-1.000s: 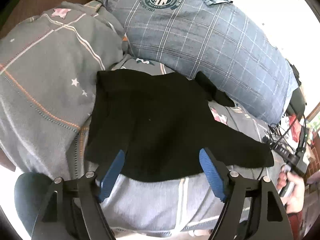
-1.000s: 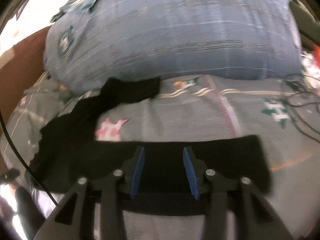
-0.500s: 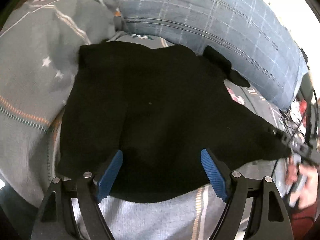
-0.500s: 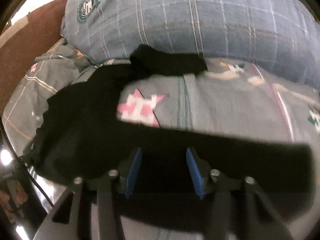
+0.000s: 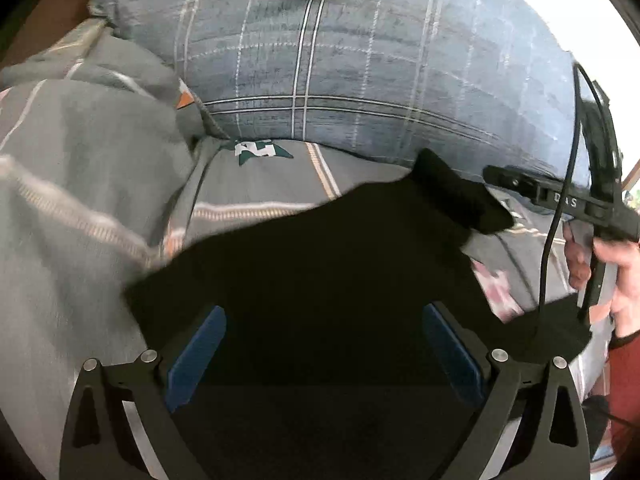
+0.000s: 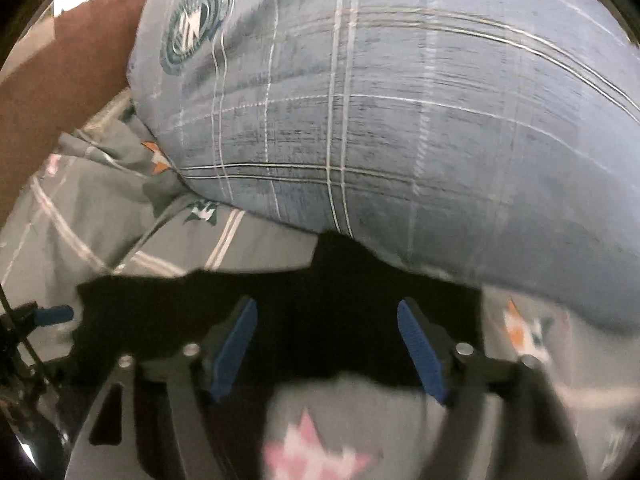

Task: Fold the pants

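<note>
Grey bedspread [image 5: 80, 184] bears black pants [image 5: 320, 264] between open jaws.

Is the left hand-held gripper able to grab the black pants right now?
Probably yes: the left hand-held gripper is open, the pants lie right between its fingers, and nothing is in the way.

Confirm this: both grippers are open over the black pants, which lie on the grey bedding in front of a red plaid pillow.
Not quite: the pillow is blue plaid, not red, as the left wrist view shows. The left gripper and right gripper are open over the black pants on the grey bedding.
</note>
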A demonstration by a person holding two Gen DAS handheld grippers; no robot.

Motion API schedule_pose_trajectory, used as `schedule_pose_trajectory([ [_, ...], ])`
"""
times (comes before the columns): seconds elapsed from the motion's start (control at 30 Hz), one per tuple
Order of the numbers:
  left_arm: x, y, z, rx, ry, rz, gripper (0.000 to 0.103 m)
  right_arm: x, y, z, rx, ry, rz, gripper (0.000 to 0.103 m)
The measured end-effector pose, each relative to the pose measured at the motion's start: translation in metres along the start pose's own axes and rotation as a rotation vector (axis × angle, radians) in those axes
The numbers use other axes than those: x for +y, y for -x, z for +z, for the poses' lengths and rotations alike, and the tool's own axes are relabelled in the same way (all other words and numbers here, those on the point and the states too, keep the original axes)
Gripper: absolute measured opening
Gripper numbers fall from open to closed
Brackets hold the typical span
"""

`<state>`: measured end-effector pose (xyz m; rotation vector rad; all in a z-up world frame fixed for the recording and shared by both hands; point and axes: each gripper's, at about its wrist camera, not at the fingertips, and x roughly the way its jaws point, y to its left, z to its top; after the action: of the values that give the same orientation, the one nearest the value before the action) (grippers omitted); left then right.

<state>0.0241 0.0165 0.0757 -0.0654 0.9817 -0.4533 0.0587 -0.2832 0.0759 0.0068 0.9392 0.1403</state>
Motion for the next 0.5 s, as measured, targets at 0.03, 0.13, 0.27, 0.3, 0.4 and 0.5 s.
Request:
schedule_pose_trajectory([
  [0.03,0.002,-0.011,0.011,0.015,-0.003,0.005,0.1,0.004,-0.012,0.009,0.019,0.024,-0.014,0.075],
  [0.13,0.008,-0.039,0.036,0.026,-0.023,0.01,0.099,0.014,-0.046,0.028,0.075,0.101,-0.069,0.075],
  [0.27,0.015,-0.07,0.057,0.043,-0.048,-0.035,0.099,0.015,-0.075,0.041,0.129,0.146,-0.1,0.075],
  [0.3,0.017,-0.078,0.061,0.051,-0.053,-0.042,0.099,0.012,-0.08,0.042,0.141,0.145,-0.105,0.075],
  [0.4,0.018,-0.1,0.067,0.081,-0.08,-0.043,0.099,0.005,-0.095,0.044,0.176,0.135,-0.13,0.075],
  [0.5,0.013,-0.12,0.069,0.13,-0.117,-0.035,0.098,-0.003,-0.105,0.04,0.195,0.12,-0.136,0.069],
])
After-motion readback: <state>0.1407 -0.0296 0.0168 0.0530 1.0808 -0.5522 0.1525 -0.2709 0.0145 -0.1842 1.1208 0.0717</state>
